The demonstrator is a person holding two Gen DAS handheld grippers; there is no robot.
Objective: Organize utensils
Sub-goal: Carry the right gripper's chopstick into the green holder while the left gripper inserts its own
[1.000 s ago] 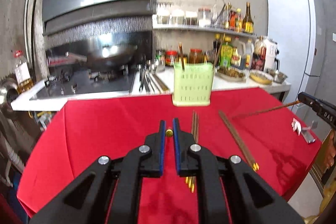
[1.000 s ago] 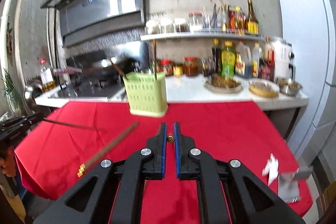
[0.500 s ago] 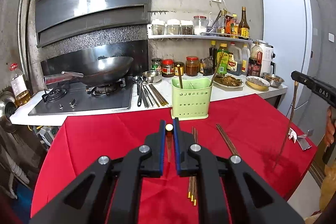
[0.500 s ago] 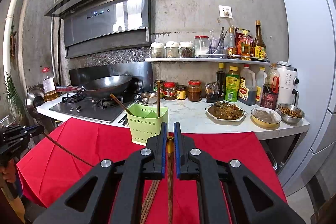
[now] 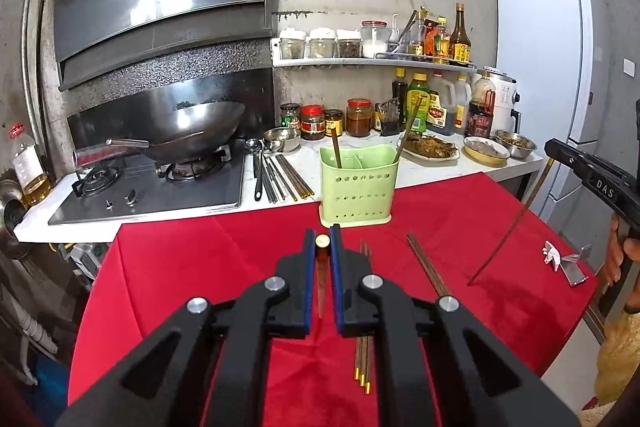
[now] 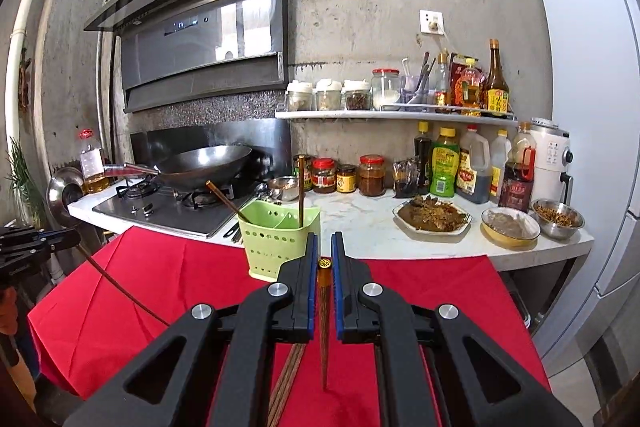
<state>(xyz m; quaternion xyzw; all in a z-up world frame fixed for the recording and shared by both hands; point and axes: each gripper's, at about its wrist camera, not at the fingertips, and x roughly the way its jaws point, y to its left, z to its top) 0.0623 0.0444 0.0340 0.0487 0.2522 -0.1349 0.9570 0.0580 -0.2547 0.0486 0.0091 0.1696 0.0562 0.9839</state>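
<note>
Each pair of tongs was clamped on one chopstick near its brass-capped top end, the shaft hanging down below the jaws. The left tongs [image 5: 322, 241] gripped a chopstick [image 5: 321, 279] in front of the green holder [image 5: 358, 193], its tip dangling above the red cloth [image 5: 192, 267]. The right tongs [image 6: 324, 259] gripped another chopstick [image 6: 323, 327], just to the right of the holder in that view and also clear of the cloth.

The sticks looked thin, stiff and light, wooden with a smooth finish, so they would likely swing or slip if pinched loosely. Holding near the capped end, as here, lets the pointed end drop first into a compartment; a grip nearer the middle would steady the swing but leave less length to guide in.

The holder stood at the far edge of the cloth-covered table, against the white counter. Two chopsticks already stood in it, one in the left compartment and one leaning out to the right. In front of the holder, a bundle of chopsticks [image 5: 363, 359] lay on the cloth beside the left tongs, and a loose pair [image 5: 428, 269] lay to its right. Behind and left of the holder, more utensils [image 5: 276, 175] lay on the counter beside the stove and wok [image 5: 196, 133].
</note>
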